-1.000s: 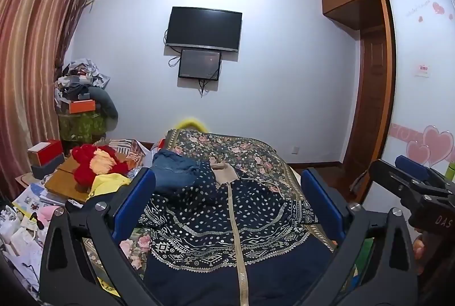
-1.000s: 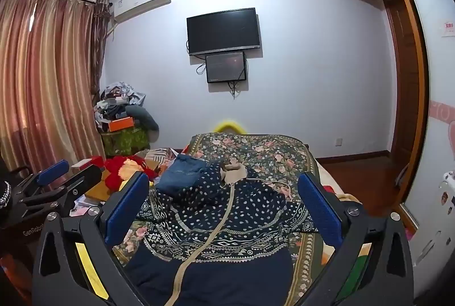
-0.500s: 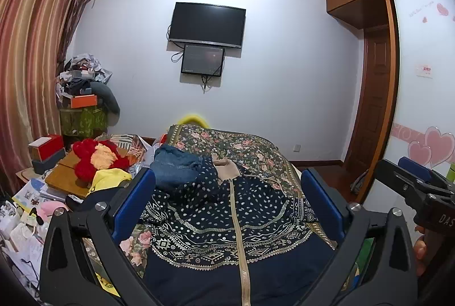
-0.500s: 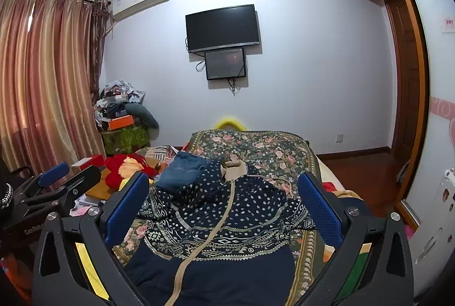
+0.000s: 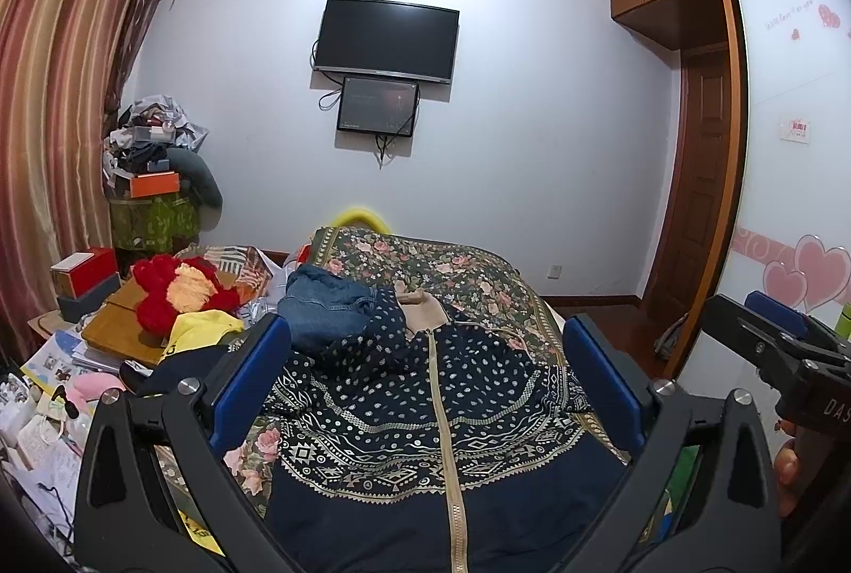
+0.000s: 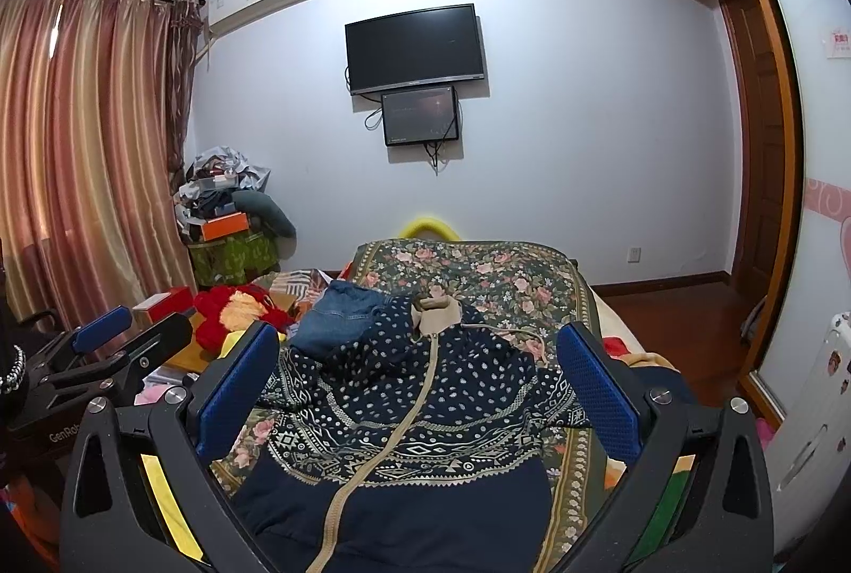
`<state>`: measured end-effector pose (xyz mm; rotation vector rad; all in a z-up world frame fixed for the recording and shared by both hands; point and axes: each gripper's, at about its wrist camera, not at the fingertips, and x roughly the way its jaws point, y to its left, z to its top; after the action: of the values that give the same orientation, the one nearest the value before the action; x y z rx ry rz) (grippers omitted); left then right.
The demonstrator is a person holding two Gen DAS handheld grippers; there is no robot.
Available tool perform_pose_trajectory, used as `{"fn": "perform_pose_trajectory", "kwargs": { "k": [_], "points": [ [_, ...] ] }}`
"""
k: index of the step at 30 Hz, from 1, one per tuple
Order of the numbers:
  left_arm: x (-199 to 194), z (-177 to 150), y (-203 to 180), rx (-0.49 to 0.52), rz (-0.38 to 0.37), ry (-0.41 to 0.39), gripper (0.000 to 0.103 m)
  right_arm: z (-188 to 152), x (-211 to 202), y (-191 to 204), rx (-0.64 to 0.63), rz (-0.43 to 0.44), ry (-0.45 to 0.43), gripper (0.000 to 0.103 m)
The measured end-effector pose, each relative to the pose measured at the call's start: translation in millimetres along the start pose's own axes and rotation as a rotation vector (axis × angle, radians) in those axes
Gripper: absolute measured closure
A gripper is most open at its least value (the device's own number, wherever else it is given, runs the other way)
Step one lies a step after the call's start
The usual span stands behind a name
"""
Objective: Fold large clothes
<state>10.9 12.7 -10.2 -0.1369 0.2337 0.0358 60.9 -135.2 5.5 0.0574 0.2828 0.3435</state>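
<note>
Left gripper [image 5: 425, 376] spread wide, grasping nothing; right gripper [image 6: 420, 371] likewise parted and empty. Ahead of and below both, spread flat on floral-patterned bed cover [image 5: 457, 270]: navy dotted zip-front jacket with beige zipper [image 5: 425, 413]. Beyond left fingertip, touching jacket's shoulder: folded blue denim jeans [image 5: 324, 307].

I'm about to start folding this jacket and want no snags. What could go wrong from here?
The denim piece lies against the navy patterned jacket at its far left shoulder, so a fold there may drag it along. The jacket's near hem is hidden below both views, so a grab there would be blind. The bedside clutter sits close.
</note>
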Motion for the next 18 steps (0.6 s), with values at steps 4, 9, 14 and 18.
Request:
{"fn": "perform_pose_trajectory", "kwargs": {
  "k": [4, 9, 14, 18],
  "points": [
    [0.8, 1.0, 1.0, -0.005, -0.001, 0.003, 0.0, 0.9, 0.3, -1.0, 0.001, 0.002, 0.002, 0.0],
    [3.2, -0.3, 0.8, -0.003, -0.002, 0.009, 0.0, 1.1, 1.2, -2.0, 0.003, 0.002, 0.005, 0.0],
    [5.9, -0.6, 1.9, -0.007, -0.004, 0.016, 0.0, -0.1, 3.0, -2.9, 0.004, 0.001, 0.01, 0.0],
    [6.7, -0.4, 1.8, -0.008, -0.003, 0.018, 0.0, -0.4, 3.3, -2.9, 0.004, 0.0, 0.013, 0.0]
  ]
}}
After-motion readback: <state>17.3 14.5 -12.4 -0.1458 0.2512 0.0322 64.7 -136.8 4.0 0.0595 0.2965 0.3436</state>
